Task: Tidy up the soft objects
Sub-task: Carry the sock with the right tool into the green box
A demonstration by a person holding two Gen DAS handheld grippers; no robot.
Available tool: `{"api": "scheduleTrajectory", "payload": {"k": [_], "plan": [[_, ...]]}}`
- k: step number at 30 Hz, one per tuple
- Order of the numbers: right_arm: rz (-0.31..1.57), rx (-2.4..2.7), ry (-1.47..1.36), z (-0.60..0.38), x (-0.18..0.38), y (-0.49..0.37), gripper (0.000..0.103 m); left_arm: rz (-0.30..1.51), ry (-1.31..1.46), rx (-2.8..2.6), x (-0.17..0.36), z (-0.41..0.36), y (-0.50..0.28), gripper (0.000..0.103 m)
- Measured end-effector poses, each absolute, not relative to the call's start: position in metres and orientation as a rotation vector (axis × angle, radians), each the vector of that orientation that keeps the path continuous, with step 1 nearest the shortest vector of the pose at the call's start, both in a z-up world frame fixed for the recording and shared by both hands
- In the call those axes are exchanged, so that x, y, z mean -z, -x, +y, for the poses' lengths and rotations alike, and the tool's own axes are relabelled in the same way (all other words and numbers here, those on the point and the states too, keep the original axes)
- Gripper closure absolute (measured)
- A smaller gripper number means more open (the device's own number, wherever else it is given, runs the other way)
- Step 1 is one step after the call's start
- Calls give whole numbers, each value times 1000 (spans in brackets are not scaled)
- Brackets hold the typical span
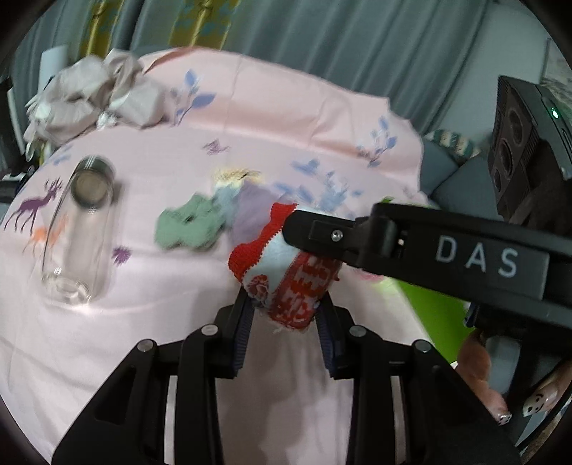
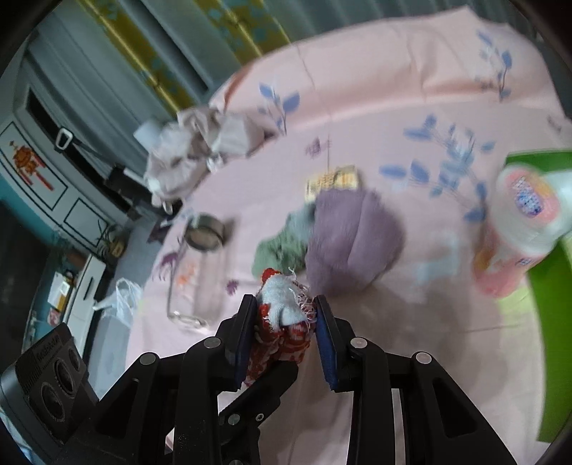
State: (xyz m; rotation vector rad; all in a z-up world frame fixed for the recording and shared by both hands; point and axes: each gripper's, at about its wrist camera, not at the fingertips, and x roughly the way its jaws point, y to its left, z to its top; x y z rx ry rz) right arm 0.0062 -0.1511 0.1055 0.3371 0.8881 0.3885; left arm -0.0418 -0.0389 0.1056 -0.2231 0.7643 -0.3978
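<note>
Both the left hand-held gripper (image 1: 286, 314) and right hand-held gripper (image 2: 286, 314) are clamped on 1 red-and-white sock (image 1: 286, 286); lift evenly, keeping it taut above the counter (image 1: 107, 357).

A home, most likely a living room. Table under a pink tablecloth (image 1: 279, 118) printed with blue leaves and deer; pleated grey curtains (image 1: 321, 32) with yellow-green patterned panels behind it; grey sofa cushions (image 1: 461, 179) off the table's far edge; a grey panelled cabinet (image 2: 53, 171) with a red hanging ornament (image 2: 26, 161) stuck on its door. Household clutter on the cloth: crumpled beige fabric (image 1: 93, 96), small knitted pieces in green (image 1: 189, 225) and purple (image 2: 350, 236), a clear glass jar (image 1: 78, 229) lying on its side, a roll of wrapped tissue (image 2: 532, 204) by a green box (image 2: 550, 304).
</note>
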Motion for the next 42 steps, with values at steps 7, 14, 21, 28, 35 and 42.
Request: {"api": "scheduleTrajectory", "payload": {"k": [7,14,21,28,35,42], "plan": [[730,-316,-380,-206,-151,18,68,667,152,511,-146,-92,46,71],[608,-198,-477,-282,-170,42,68,642,64,651,-171,-161,44,71],[571,-74,-587,-341,-163,55,68,696,6,753,-166,-219,40,71],[598,20,-683,-384,-139,50,68,763,-41,799,-145,-259,30,71],[656,86,-713,-400,-118,39,68,841,-46,807,-124,-282,18,71],[692,141,-715,-410,-104,33,68,898,-44,810,-113,-295,10,71]]}}
